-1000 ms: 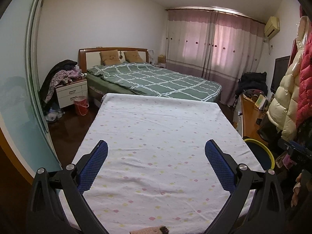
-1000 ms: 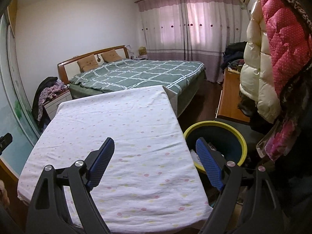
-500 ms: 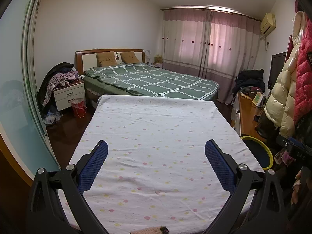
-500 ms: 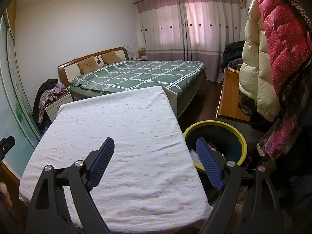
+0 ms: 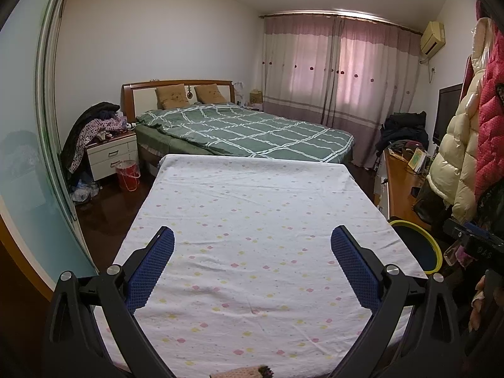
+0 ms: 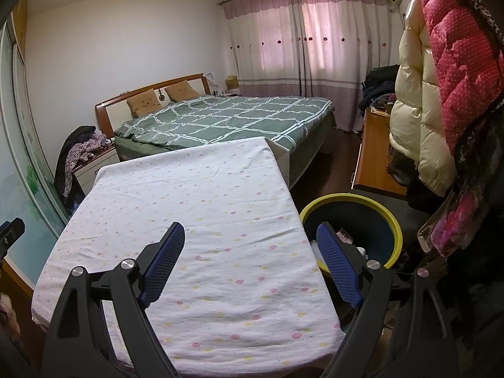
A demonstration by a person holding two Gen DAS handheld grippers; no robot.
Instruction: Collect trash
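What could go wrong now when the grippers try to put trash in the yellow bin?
The yellow-rimmed bin sits tight against the edge of the flowery sheet, and coats hang close over it, so a reaching arm might snag fabric or bump the bin. The right gripper and left gripper are both open and empty, and no loose trash shows on the sheet, so they may need to search elsewhere.

My table [image 5: 252, 220] wears a white sheet [image 6: 201, 208] dotted pink and yellow (wrinkled in places); only a small knitted scrap [image 5: 249, 372] lies on it at my near edge; the dark floor [image 5: 104, 211] carries a yellow-rimmed bin [image 6: 395, 233].
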